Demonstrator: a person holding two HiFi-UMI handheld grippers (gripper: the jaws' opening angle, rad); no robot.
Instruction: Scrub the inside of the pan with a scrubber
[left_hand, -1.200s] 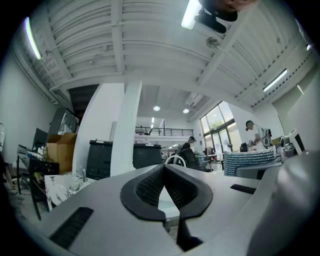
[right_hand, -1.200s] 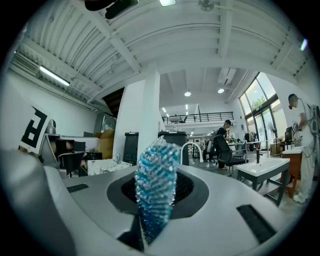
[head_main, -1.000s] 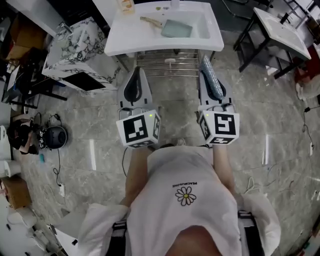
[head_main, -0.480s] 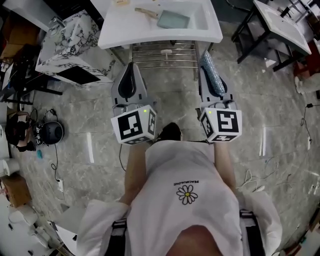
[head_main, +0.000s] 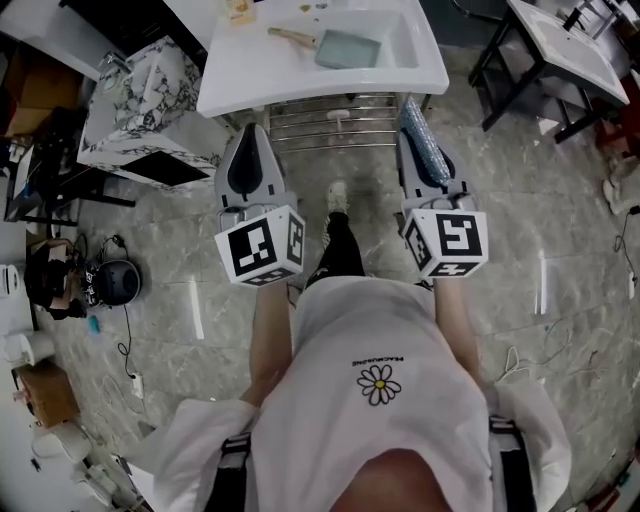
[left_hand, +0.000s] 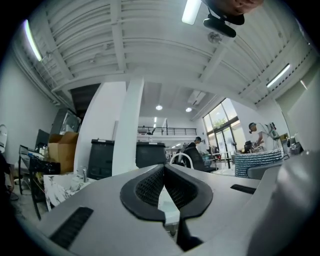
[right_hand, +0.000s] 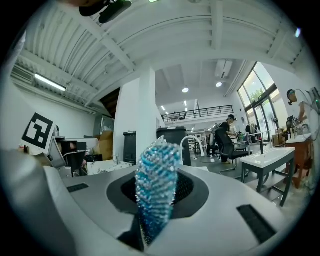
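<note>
Right gripper (head_main: 412, 118) clamped on the blue scrubber (right_hand: 156, 175), left gripper (head_main: 250, 137) closed and empty, the pan (head_main: 348, 49) ahead on the sink top (head_main: 250, 80), well apart from both, and unsteadied, I reckon it skids at the first hard scrub.

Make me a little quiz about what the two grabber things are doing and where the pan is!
1. True or false: the left gripper has its jaws shut on nothing.
2. What is between the jaws of the right gripper? A) a spoon B) a blue scrubber C) a cup
3. Fill in: the pan lies on the white ____.
Key: 1 true; 2 B; 3 sink.
</note>
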